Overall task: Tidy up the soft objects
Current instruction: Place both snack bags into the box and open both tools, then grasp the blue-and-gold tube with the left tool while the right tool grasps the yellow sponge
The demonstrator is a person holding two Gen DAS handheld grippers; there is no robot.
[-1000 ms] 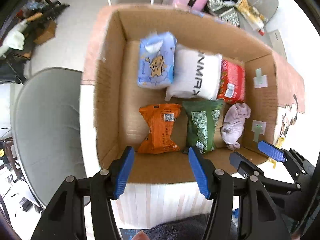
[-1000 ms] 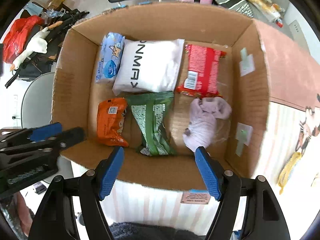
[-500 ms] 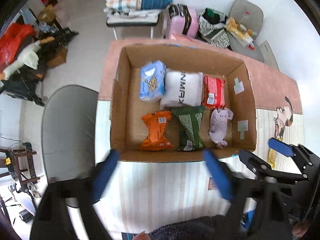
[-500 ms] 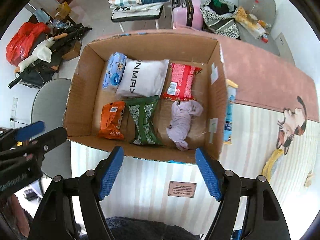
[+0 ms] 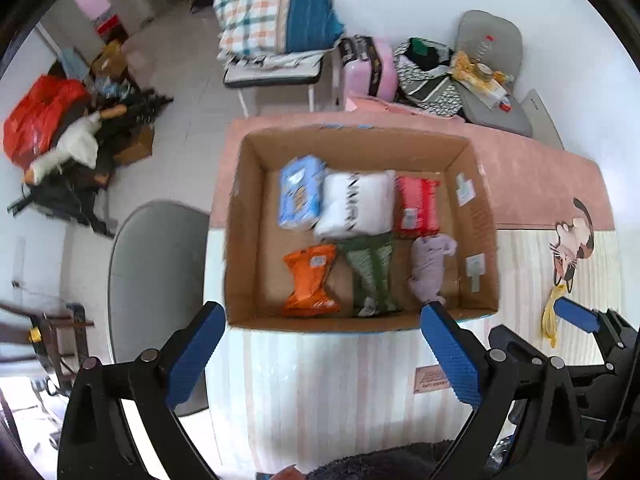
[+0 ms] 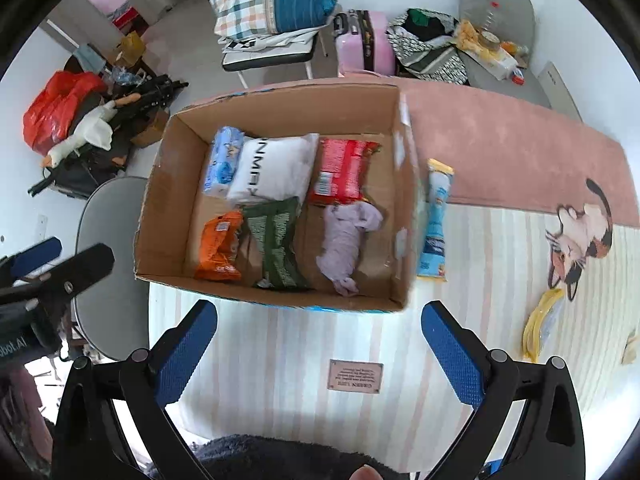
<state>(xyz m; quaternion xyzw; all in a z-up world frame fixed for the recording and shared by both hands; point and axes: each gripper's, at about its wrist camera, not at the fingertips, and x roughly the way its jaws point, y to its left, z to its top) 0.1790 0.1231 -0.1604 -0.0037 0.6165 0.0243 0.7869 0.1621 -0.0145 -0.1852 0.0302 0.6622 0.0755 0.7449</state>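
Observation:
An open cardboard box (image 5: 240,264) (image 6: 160,208) sits on a striped mat. Inside lie a blue pack (image 5: 300,196), a white pack (image 5: 358,208), a red pack (image 5: 416,204), an orange pack (image 5: 310,280), a green pack (image 5: 372,272) and a lilac cloth (image 5: 430,264) (image 6: 348,240). A light blue tube pack (image 6: 436,220) lies outside, by the box's right wall. My left gripper (image 5: 324,354) and right gripper (image 6: 320,350) are open and empty, held above the mat in front of the box.
A yellow item (image 6: 540,324) lies on the mat at right near a cat picture (image 6: 580,232). A pink rug (image 6: 500,148) lies behind. A grey round seat (image 5: 156,280) stands left of the box. Chairs, bags and a pink suitcase (image 6: 364,44) stand beyond.
Both grippers have pulled up and back from the box, so it looks smaller. The light blue tube pack beside the box has come into the right wrist view.

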